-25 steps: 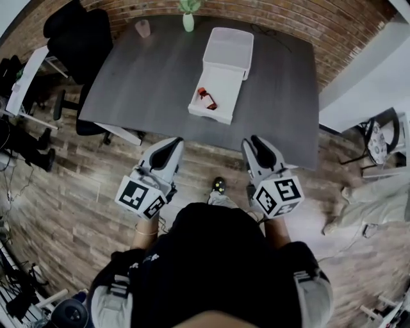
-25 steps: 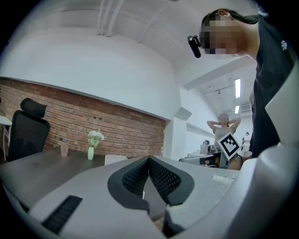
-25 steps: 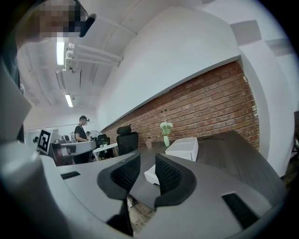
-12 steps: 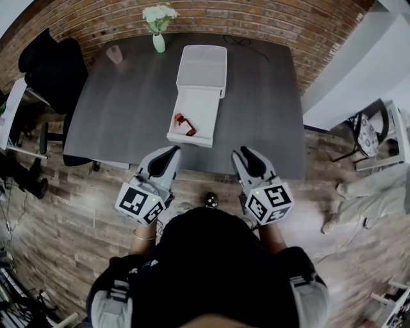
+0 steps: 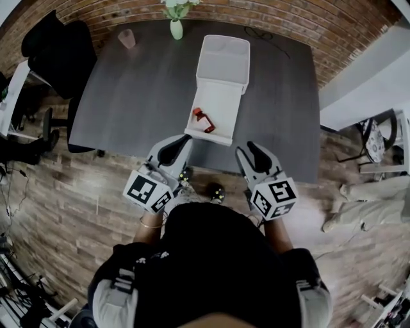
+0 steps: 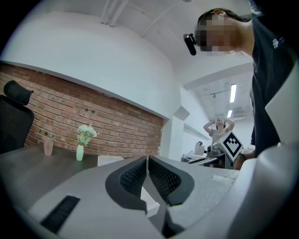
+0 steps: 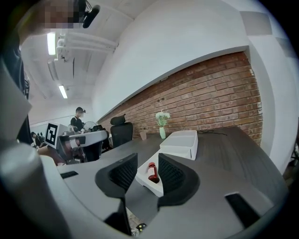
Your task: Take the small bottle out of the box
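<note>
We face a dark counter (image 5: 128,90), with a brick wall (image 5: 96,14) at twelve o'clock and wood floor (image 5: 57,192) at six. The small bottle (image 5: 204,120) lies in the open white box (image 5: 224,102), towards its eight o'clock. Our left gripper (image 5: 181,142) is clenched and empty. Our right gripper (image 5: 246,150) is released, its jaws just opened wider, with nothing between them.

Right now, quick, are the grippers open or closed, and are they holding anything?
Left gripper: closed, holding nothing.
Right gripper: open, jaws have just been opening, nothing between them.
</note>
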`<action>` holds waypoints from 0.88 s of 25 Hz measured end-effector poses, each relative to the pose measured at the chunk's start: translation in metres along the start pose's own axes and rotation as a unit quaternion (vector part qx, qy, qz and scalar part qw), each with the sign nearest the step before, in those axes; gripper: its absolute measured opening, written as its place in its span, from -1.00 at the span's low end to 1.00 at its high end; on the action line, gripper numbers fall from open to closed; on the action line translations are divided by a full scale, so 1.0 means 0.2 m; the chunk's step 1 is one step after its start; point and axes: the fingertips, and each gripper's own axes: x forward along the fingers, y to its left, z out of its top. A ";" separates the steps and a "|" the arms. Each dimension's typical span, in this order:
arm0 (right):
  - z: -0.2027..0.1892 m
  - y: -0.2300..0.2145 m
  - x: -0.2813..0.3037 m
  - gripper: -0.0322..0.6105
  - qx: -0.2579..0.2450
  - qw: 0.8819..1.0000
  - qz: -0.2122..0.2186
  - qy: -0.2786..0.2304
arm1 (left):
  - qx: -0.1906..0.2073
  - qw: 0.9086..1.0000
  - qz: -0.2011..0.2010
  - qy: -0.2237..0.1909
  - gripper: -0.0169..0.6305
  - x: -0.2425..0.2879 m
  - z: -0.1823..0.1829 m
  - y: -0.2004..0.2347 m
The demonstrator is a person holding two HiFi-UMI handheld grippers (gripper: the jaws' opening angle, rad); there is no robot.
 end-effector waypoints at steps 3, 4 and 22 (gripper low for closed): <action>-0.01 0.03 0.11 -0.47 0.003 1.000 -0.001 0.015 | 0.000 1.000 -0.009 0.011 -0.94 0.01 -0.01 0.08; -0.02 0.04 0.14 -0.47 0.003 1.000 -0.001 0.022 | -0.002 1.000 -0.012 0.014 -0.94 0.01 -0.01 0.11; -0.27 0.13 0.83 -0.34 -0.037 0.982 -0.020 0.182 | -0.011 0.998 -0.051 0.026 -0.94 -0.03 -0.05 0.68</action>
